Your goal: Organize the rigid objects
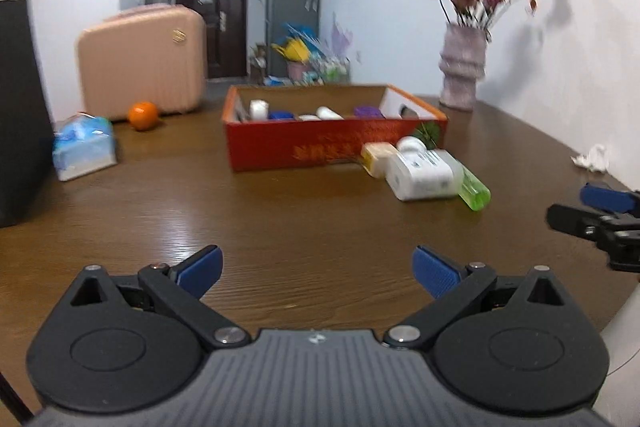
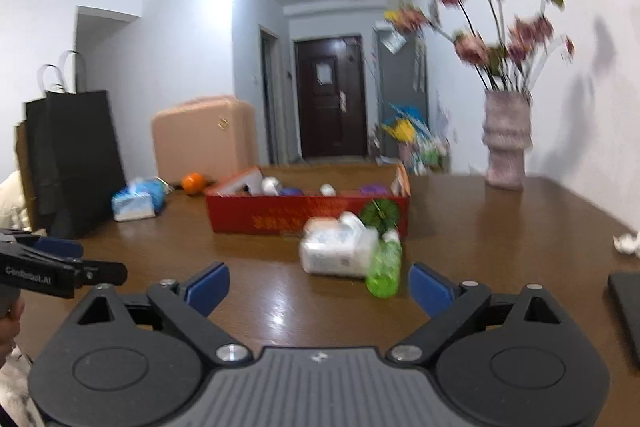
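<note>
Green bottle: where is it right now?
In both wrist views the green bottle lies on the table, right of centre, against the white bottle, just before the red box.

Two hand-held grippers are in view, the left hand-held gripper (image 1: 318, 271) and the right hand-held gripper (image 2: 319, 289). On the worktop (image 1: 280, 219) stands one red box (image 1: 296, 147). In front of it lie one green bottle (image 1: 474, 191), one white bottle (image 1: 424, 175) and one cream carton (image 1: 378, 157). Inside the box at least five small containers show; blur hides the exact number. There is also one orange (image 1: 143, 115), one tissue pack (image 1: 84, 145), one vase (image 1: 462, 67) of flowers, one pink suitcase (image 1: 140, 63), one black bag (image 2: 76, 163) and one crumpled tissue (image 1: 592, 158).
</note>
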